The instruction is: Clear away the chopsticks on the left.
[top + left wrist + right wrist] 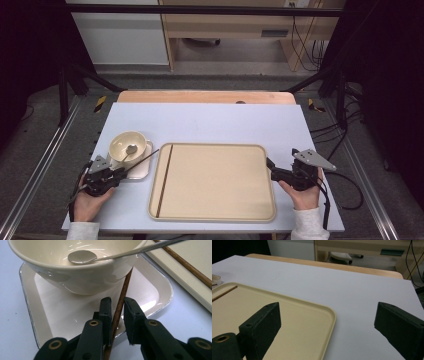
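A brown chopstick (122, 296) lies slanted across the square plate (152, 293), beside the bowl (75, 275) that holds a spoon (82, 257). The left gripper (117, 308) has its jaws around the chopstick, one pad touching it, a gap at the other. The right gripper (327, 322) stands wide open over the corner of the tray (307, 315), where a second chopstick (164, 180) lies.

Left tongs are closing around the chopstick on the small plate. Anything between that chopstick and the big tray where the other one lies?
Nothing visible. The chopstick leans by the bowl; the tray sits right beside.
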Demonstrator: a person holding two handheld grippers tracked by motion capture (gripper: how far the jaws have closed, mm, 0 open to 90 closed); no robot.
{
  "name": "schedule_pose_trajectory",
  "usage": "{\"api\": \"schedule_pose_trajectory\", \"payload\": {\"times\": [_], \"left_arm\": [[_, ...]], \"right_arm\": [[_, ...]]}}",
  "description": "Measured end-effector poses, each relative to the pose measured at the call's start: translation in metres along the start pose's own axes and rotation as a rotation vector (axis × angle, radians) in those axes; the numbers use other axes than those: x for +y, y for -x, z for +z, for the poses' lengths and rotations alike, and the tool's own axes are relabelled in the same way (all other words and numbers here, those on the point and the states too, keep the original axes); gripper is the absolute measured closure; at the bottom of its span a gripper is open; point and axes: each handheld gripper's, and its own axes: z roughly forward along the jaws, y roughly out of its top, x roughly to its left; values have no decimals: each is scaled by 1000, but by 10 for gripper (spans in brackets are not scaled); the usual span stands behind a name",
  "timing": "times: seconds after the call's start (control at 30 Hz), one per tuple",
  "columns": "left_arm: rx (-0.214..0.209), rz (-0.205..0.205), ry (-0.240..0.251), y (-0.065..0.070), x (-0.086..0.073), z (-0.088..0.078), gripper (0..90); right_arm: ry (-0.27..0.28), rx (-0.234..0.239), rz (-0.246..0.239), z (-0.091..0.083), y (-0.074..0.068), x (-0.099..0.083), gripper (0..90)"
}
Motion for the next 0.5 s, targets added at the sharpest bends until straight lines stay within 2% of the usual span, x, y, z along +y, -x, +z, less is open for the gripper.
{"api": "schedule_pose_trajectory", "payload": {"times": [0.13,0.5], "left_arm": [[-28,-3,10,2,0,-1,815],[-31,23,14,12,3,-4,851]], "right_arm": [[0,-2,1,0,0,0,73],[2,-4,5,-1,1,0,73]]}}
